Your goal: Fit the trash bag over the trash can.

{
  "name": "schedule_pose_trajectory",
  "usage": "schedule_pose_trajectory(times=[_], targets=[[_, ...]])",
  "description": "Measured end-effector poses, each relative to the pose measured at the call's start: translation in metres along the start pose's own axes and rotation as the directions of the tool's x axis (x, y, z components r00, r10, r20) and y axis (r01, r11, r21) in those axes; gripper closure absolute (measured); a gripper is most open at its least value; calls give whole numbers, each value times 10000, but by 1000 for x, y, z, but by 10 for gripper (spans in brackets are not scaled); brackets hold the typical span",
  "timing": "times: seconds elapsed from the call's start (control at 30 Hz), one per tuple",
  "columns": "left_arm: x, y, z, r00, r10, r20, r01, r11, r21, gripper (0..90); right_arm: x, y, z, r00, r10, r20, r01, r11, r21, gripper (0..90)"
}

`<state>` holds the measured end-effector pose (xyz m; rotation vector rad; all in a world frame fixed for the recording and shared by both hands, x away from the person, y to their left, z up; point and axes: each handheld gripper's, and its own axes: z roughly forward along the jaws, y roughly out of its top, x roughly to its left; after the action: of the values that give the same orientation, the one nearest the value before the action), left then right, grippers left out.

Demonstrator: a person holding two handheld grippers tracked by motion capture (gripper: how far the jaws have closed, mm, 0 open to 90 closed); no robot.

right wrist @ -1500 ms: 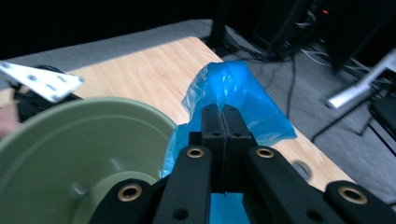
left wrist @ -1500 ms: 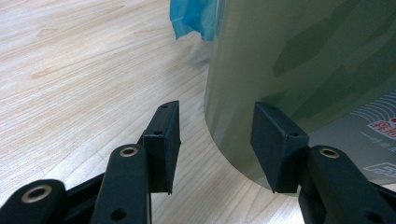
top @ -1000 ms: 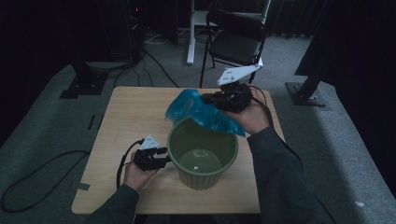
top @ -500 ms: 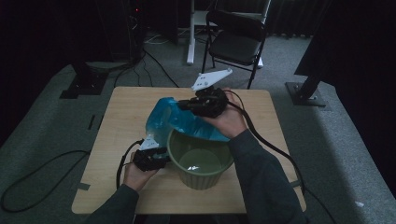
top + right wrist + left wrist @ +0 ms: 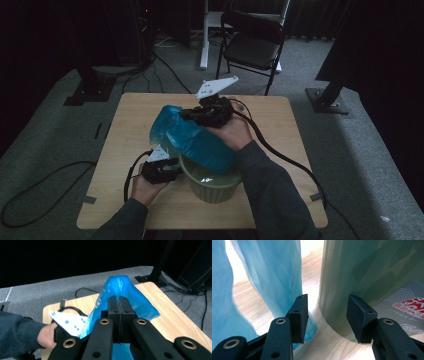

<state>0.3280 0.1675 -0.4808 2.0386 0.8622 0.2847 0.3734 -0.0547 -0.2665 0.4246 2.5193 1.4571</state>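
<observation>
The bin [image 5: 212, 177] stands on the desk [image 5: 290, 150] near its front edge. The bag [image 5: 192, 140] hangs over the bin's rear left rim. The left tongs [image 5: 172, 171] lie just left of the bin; a chair [image 5: 252, 42] stands behind the desk.

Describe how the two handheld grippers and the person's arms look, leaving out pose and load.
Both are black two-jaw tools. The left gripper has flat rectangular jaw pads and metal-ringed pivot holes. The right gripper has the same ringed links. Each carries a pale grey three-cornered plate with small holes, and a black cable trails behind. The person wears dark grey-blue long sleeves.
</observation>
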Motion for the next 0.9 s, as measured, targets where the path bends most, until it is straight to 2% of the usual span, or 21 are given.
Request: schedule_pose_trajectory(times=[0.23,0.4,0.43,0.47,0.53,0.7,0.9], targets=[[-2,0,-6,10000,3,-4,-3,9999,-146,527,-12,-29,-12,9989,338,309,-346,9991,254,900],[-4,-2,-20,9982,149,-576,-187,9976,-671,539,-18,-46,-23,9969,605,504,-626,9972,408,900],[-4,-2,-20,9982,149,-576,-187,9976,-671,540,-18,-46,-23,9969,605,504,-626,9972,408,900],[-3,-1,-27,9976,93,-688,-160,9951,-974,540,-19,-49,-25,9965,650,523,-673,9968,421,900],[-1,-1,-31,9971,65,-757,-149,9937,-1111,540,-21,-59,-30,9955,762,563,-794,9953,553,900],[4,0,-31,9957,-129,-917,21,9931,-1172,540,-20,-65,-34,9948,852,549,-882,9946,553,900],[11,7,-31,9908,-527,-1246,335,9880,-1509,570,-19,-66,-36,9956,808,475,-832,9952,520,900]])
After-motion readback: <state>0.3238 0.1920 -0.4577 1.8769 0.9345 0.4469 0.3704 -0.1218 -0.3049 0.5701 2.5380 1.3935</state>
